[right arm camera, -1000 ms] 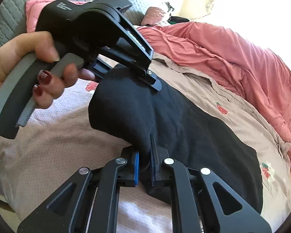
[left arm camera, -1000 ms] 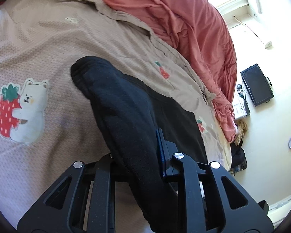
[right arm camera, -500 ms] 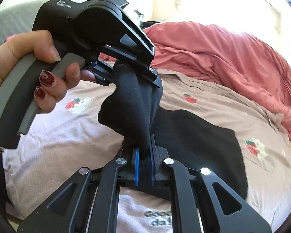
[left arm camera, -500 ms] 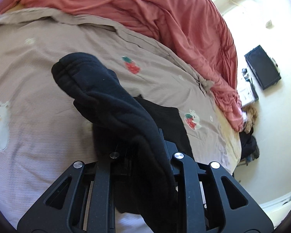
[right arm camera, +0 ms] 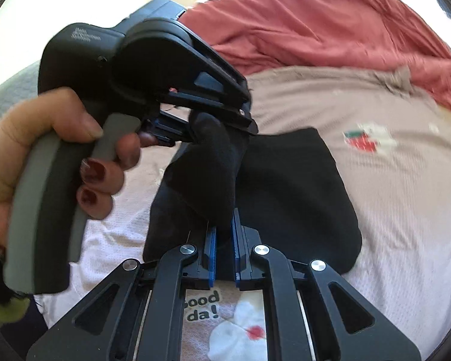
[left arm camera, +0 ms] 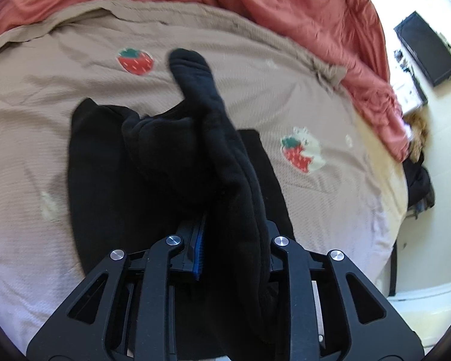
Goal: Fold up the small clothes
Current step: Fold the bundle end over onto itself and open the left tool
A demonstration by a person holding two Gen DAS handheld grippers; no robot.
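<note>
Slippage is my worry: my left gripper [left arm camera: 234, 240] has just been easing its jaws apart with the thick fold of the black garment [left arm camera: 177, 156] between them, and if that edge drops early the fold could land crooked on the beige strawberry bedspread [left arm camera: 330, 114]. My right gripper [right arm camera: 224, 249] is clenched on another bunched edge of the same cloth, its blue pads pinching it tight. Half the garment lies flat on the bed; the rest hangs lifted between my two claws. Both tilt downward toward the bed, close together, my left hand [right arm camera: 45, 162] wrapped round the grey trigger. A pink duvet [left arm camera: 285, 9] sits heaped beyond.
</note>
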